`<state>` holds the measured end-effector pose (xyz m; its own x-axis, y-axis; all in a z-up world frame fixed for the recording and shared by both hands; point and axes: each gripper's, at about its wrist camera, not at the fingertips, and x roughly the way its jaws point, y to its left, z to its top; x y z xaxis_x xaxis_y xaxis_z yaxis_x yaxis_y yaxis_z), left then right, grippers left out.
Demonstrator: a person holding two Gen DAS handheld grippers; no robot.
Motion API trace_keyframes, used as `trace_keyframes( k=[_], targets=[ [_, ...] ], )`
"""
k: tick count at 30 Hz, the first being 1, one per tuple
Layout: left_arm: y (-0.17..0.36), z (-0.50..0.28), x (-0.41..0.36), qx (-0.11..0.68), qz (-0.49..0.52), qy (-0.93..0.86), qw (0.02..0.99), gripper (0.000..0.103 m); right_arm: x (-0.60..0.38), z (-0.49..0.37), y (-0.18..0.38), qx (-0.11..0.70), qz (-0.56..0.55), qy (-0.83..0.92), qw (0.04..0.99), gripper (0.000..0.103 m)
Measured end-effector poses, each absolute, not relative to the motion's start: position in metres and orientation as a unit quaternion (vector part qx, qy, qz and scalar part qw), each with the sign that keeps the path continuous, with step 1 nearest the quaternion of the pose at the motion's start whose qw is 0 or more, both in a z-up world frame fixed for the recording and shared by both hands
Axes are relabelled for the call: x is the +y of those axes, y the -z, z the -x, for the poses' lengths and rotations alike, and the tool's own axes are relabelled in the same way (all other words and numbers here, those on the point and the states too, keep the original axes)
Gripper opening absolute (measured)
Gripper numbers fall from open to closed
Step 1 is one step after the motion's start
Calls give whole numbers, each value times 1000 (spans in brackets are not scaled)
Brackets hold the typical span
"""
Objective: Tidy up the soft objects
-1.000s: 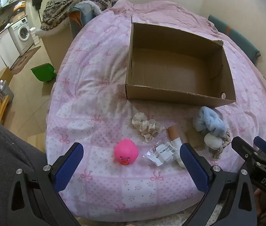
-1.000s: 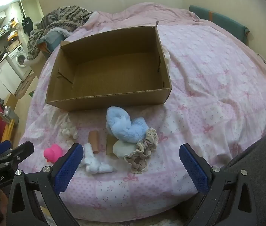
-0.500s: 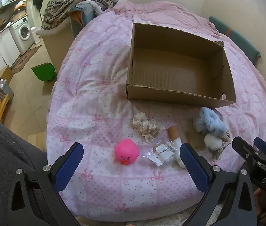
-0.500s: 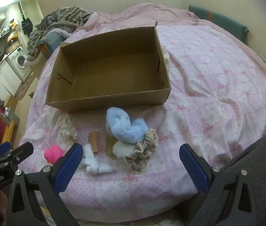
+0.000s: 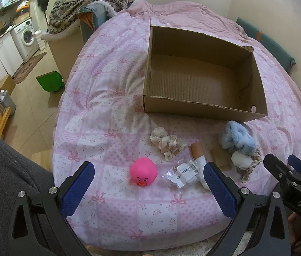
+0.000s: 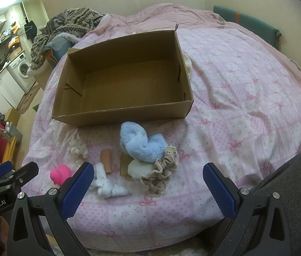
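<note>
An open, empty cardboard box (image 5: 201, 106) (image 6: 120, 115) sits on the pink quilt. In front of it lie a pink rubber duck (image 5: 143, 171) (image 6: 60, 173), a cream scrunchie (image 5: 167, 141) (image 6: 78, 149), a blue fluffy item (image 5: 238, 138) (image 6: 143, 141), a white pad (image 6: 138, 168), a beige lace scrunchie (image 6: 162, 177), a cardboard tube (image 5: 196, 150) (image 6: 106, 159) and a white sock with a crinkled label (image 5: 184, 172) (image 6: 107, 184). My left gripper (image 5: 148, 183) is open and empty, just short of the duck. My right gripper (image 6: 148, 183) is open and empty, near the pile.
The bed's near edge lies just under both grippers. A blanket heap (image 5: 90, 6) sits at the far left of the bed. A green bin (image 5: 49, 81) stands on the floor at left, by a washing machine (image 5: 28, 36). A dark lap fills each lower corner.
Both views have shifted only slightly; the objects on the bed have not moved and both grippers stay open.
</note>
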<state>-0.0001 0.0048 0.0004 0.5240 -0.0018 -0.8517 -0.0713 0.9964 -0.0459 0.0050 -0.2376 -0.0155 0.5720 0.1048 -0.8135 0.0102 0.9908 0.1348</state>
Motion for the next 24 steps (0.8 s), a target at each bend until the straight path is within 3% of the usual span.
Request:
trace_keyframes(
  k=[24],
  targets=[
    [4,1,3,492,29,-30,869,102,-239,-6,15,463,-65,-27,884,103]
  ],
)
